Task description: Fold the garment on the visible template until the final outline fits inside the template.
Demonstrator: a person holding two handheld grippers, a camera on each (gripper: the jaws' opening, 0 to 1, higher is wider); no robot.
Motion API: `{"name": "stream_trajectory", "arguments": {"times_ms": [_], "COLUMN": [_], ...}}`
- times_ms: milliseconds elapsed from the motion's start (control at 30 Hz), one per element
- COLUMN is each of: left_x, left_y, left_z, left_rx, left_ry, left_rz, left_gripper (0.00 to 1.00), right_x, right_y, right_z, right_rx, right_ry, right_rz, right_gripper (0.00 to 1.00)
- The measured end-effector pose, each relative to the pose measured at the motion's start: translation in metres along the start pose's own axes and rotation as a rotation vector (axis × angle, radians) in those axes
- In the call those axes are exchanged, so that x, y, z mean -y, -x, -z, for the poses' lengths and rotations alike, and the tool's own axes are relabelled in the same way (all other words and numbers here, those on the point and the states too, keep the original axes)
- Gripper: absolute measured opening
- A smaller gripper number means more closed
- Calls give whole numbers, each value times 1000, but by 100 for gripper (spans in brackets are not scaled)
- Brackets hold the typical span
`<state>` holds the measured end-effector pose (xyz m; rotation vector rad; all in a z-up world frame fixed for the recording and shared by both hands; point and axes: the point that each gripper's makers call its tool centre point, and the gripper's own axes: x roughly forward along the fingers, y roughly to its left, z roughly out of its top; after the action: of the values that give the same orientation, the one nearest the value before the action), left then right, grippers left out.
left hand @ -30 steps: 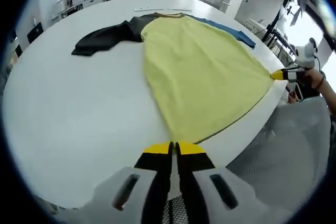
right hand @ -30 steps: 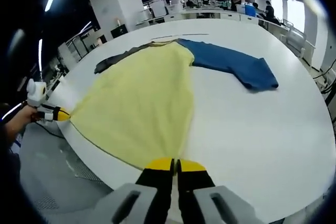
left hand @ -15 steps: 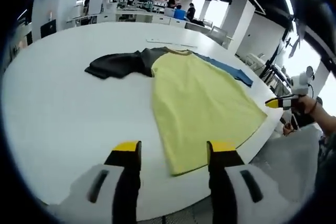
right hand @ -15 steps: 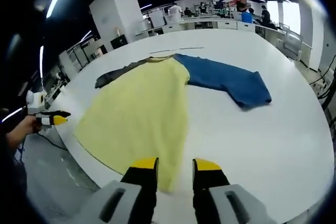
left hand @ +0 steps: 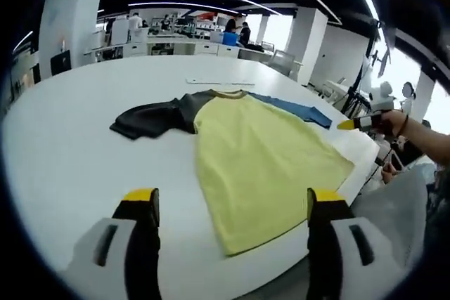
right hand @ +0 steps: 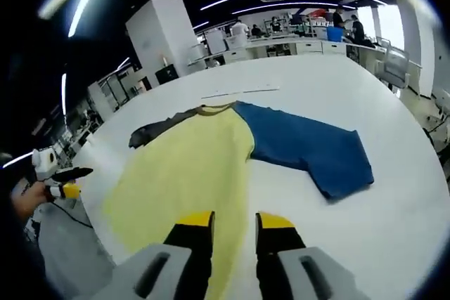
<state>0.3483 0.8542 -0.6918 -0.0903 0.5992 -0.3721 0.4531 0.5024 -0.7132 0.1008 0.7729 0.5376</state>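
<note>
Both tongs have let go of the shirt's hem since a second ago, when each was pinched on a bottom corner and the cloth was stretched tight over the table edge; now the left tongs (left hand: 230, 205) stand spread wide above the hem, holding nothing; the right tongs (right hand: 234, 221) are parted too, by a narrower gap, and empty, poised over the lower part of the yellow body.

The shirt (left hand: 260, 156) lies flat on the white table (left hand: 70, 145), its yellow body spread with the hem near the table's near edge; the collar points away toward the far side; a dark grey sleeve (left hand: 151, 117) reaches out on one side, and a blue sleeve (right hand: 309, 149) on the other, lying angled across the table.

In the left gripper view the right tongs (left hand: 349, 124) show at the right, held in a person's hand (left hand: 394, 121) off the table's edge; in the right gripper view the left tongs (right hand: 69, 180) show at the left, also off the table.

A thin pale strip (right hand: 239, 92) lies on the table just beyond the collar; desks and people stand far behind.
</note>
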Motion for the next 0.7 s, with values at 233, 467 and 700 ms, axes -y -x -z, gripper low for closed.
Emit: {"name": "stream_trajectory", "arguments": {"times_ms": [233,467,700], "left_x": [-1,-4,0], "left_y": [1,-1,-2], "left_z": [-9,-11,-13], "left_rx": [34,32,40], "left_ry": [-30,-57,-65], "left_rz": [-15,-22,-16], "left_gripper": [94,99,99], "right_x": [8,14,10], "right_y": [-24,-45,-65], "right_z": [-20,-40,-50], "right_rx": [3,-5,-28], "right_ry": [-4,19,57], "right_rz": [-11,-13,-27], "right_gripper": [17,17,14]}}
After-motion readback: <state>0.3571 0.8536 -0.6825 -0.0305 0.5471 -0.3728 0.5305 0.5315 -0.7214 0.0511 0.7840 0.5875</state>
